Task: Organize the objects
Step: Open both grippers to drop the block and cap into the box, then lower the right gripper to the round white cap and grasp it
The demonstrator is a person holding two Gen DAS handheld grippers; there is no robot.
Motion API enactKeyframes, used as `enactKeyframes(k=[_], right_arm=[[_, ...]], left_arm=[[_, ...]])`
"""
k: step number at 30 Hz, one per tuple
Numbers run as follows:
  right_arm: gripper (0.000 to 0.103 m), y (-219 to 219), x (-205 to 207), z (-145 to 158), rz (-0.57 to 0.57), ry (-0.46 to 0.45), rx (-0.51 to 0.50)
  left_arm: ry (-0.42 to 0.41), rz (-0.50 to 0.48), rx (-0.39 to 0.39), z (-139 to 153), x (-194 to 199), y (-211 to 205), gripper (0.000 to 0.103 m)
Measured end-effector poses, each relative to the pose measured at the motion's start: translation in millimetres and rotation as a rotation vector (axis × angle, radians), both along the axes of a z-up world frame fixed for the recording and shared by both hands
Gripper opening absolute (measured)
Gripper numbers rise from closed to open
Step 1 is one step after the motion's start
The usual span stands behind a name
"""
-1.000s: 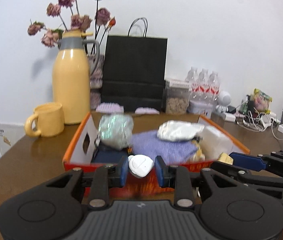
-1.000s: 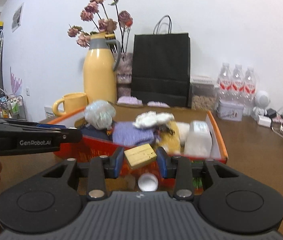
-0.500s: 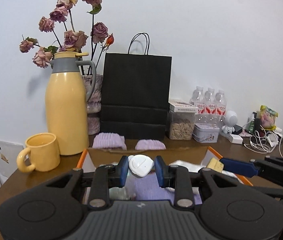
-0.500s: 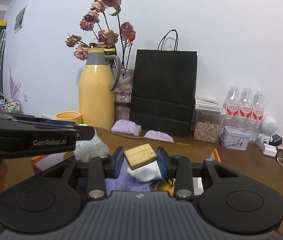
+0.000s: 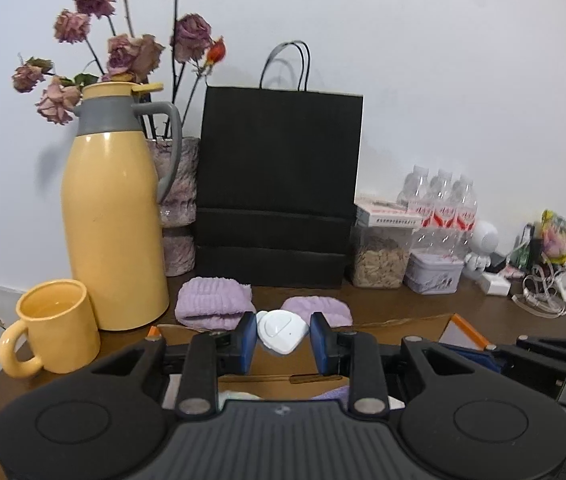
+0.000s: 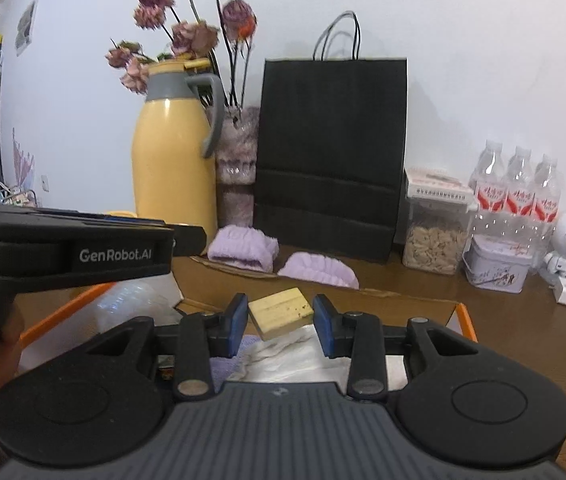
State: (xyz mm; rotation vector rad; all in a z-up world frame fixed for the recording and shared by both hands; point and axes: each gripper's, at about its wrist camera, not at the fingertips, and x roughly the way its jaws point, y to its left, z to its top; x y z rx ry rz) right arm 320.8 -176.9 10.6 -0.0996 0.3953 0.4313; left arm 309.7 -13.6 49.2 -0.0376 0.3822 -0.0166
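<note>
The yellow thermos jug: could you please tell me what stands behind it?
Behind the yellow thermos jug stands a mottled purple vase holding dried roses. The jug covers the vase's left side, so anything there stays unseen.

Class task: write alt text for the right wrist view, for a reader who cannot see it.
The right gripper, its jaws opening, has a small wooden block between its blue pads above an orange-edged box of soft items. Behind on the brown table stand a yellow thermos, dried roses, a black paper bag and water bottles.
</note>
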Motion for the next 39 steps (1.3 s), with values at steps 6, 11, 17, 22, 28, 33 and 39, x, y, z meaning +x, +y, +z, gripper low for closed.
enactKeyframes(k=[6, 11, 17, 22, 28, 33, 39], right_arm=[[0.102, -7.0, 9.8, -5.0, -0.045, 0.015, -0.012], [0.103, -15.4, 5.9, -0.1, -0.059, 0.006, 0.011], [0.103, -23.2, -17.4, 8.3, -0.068, -0.028, 0.007], [0.103, -32.9, -47.3, 9.0, -0.066, -0.026, -0.001], [0.103, -47.1, -84.9, 1.4, -0.063, 0.003, -0.011], [0.103, -56.1, -110.9, -10.7, -0.08, 0.043, -0.017], [0.103, -62.1, -123.2, -32.8, -0.093, 0.117, -0.015]], left_arm=[[-0.012, 0.014, 0.036, -5.4, 7.0, 3.2, 0.103], [0.01, 0.039, -0.017, -1.1, 4.5, 12.6, 0.103], [-0.01, 0.051, -0.004, 6.5, -16.0, 11.1, 0.103], [-0.001, 0.054, -0.009, 9.1, -40.8, 9.4, 0.103], [0.007, 0.061, -0.018, 9.3, -79.3, 8.6, 0.103], [0.032, 0.073, -0.035, -0.2, -112.8, 12.0, 0.103], [0.082, 0.079, -0.026, -18.2, -137.7, 19.0, 0.103]])
